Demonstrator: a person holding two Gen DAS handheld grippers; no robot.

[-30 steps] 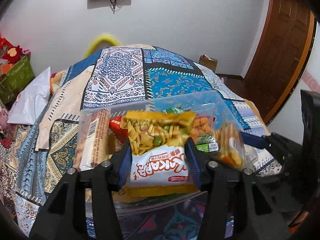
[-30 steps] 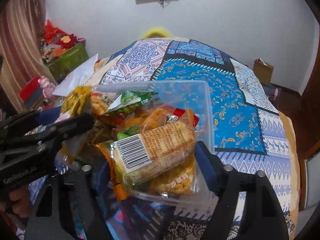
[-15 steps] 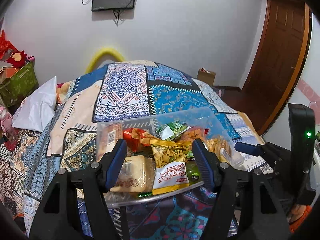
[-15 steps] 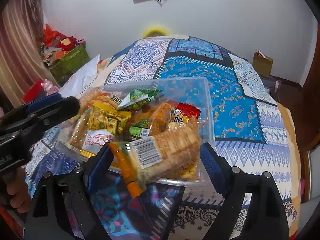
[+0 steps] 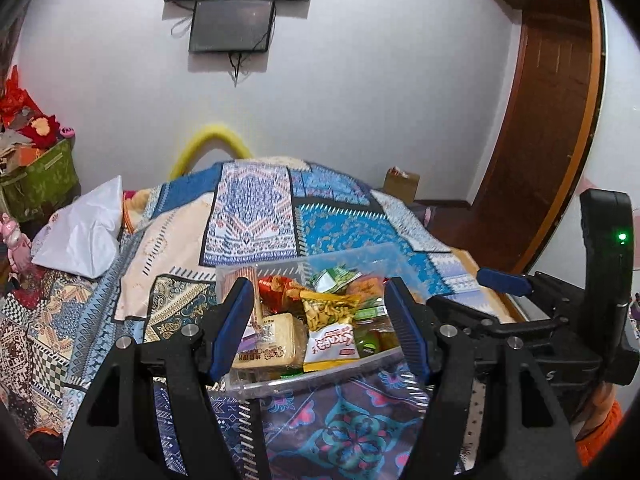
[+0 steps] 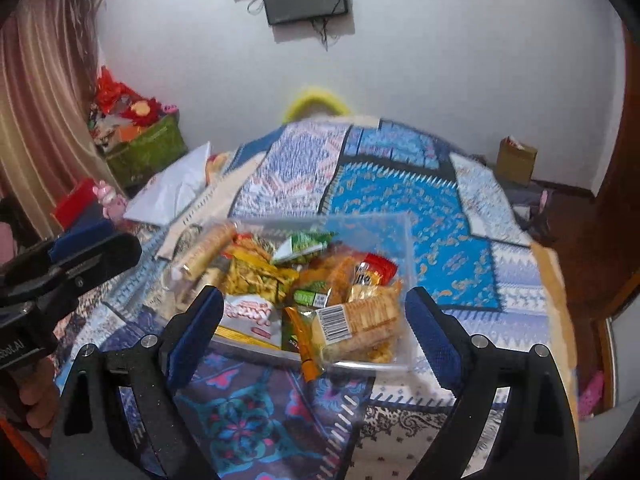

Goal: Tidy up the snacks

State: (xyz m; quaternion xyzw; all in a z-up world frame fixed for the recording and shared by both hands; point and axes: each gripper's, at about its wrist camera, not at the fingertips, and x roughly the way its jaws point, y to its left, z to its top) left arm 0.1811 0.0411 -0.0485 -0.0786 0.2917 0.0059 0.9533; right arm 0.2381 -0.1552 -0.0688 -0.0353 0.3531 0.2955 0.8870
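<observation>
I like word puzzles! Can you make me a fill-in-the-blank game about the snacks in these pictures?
1. The snack packets lie in a clear plastic ___.
2. The clear plastic box sits on a patterned ___.
3. The barcoded biscuit packet lies at the box's ___ edge.
4. Both tongs are ___.

Missing words: box; bedspread; near; open

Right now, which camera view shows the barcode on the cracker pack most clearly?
The right wrist view: the cracker pack lies nearest, its barcode facing the camera at the clear bin's front corner. In the left wrist view, packets and a finger hide it.
</observation>
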